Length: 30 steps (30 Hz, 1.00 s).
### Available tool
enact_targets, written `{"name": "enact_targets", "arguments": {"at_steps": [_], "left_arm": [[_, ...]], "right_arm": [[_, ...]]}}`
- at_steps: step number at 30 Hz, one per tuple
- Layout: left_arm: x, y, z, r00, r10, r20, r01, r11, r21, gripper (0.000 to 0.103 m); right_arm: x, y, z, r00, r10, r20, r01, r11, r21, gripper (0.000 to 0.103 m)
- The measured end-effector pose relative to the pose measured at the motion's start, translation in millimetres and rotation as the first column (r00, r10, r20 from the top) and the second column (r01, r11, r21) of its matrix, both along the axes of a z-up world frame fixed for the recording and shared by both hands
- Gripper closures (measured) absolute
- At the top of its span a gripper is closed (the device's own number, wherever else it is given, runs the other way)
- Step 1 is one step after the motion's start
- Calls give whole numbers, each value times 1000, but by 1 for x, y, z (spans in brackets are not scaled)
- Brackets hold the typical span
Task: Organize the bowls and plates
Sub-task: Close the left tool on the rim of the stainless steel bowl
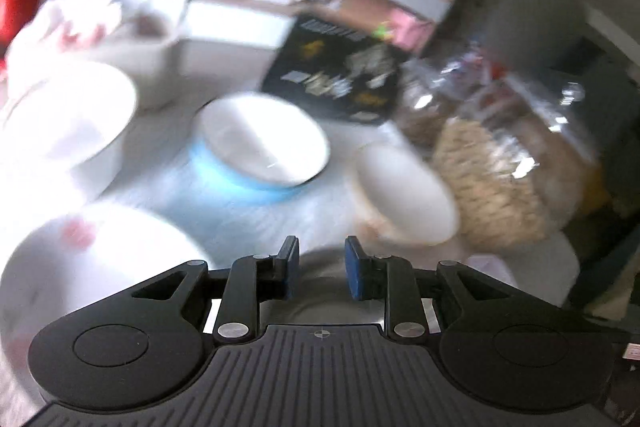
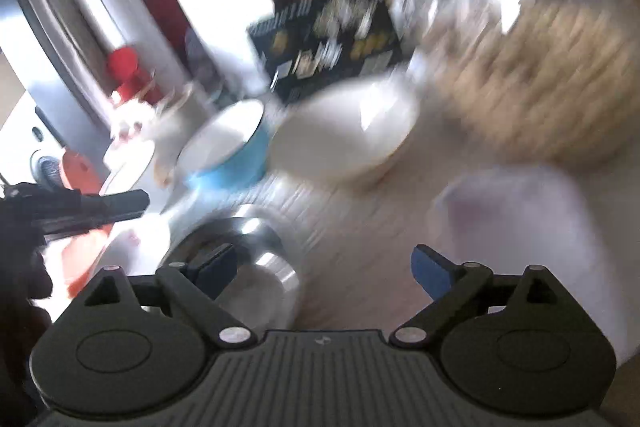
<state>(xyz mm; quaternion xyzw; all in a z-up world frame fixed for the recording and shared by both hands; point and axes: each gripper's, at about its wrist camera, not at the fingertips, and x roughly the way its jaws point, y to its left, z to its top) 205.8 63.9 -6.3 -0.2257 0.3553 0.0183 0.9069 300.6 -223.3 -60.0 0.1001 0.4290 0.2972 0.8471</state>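
Bowls await stacking: beside the blue bowl sits the cream bowl, both grippers, left narrowly parted, right wide, empty, so next comes a rim grasp.

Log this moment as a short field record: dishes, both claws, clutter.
surface: pale table
blue dish: white-lined bowl with a blue outside, upright, mid-table
cream dish: cream bowl, right of the blue one, apart from it
metal dish: shiny steel bowl, just beyond the right claw
left claw: narrowly open, nothing between its pads
right claw: wide open, empty
backdrop: black printed box; clear bag of tan food
image quality: heavy motion blur
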Motion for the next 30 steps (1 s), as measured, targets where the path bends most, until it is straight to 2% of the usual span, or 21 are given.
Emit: {"name": "enact_targets", "arguments": {"at_steps": [3, 8, 11, 15, 18, 23, 29, 30], "left_arm": [[-6, 13, -19, 999, 10, -37, -12, 999, -52, 75], [-12, 28, -38, 999, 10, -47, -14, 995, -102, 75], [-7, 28, -47, 999, -2, -52, -4, 992, -123, 75], [-7, 24, -53, 998, -39, -54, 31, 991, -131, 75], [-4, 18, -56, 996, -57, -66, 51, 994, -96, 75], [-3, 10, -64, 994, -61, -95, 54, 995, -79, 78], [-12, -6, -67, 993, -62, -101, 59, 998, -24, 81], [-15, -8, -67, 993, -70, -100, 68, 997, -24, 82]], "right_arm": [[-2, 24, -23, 993, 27, -113, -26, 1000, 9, 9], [-8, 39, -37, 987, 22, -160, -29, 999, -41, 9], [-10, 39, -46, 971, 15, -240, -22, 999, -26, 3], [-13, 41, -46, 974, 17, -225, -20, 1000, -15, 0], [-17, 38, -48, 976, -7, -219, 12, 1000, 20, 0], [-16, 38, -49, 976, 19, -215, -14, 1000, 24, 0], [-13, 43, -46, 974, 74, -213, -78, 997, -10, 1], [-14, 45, -44, 978, 61, -199, -68, 997, -29, 6]]}}
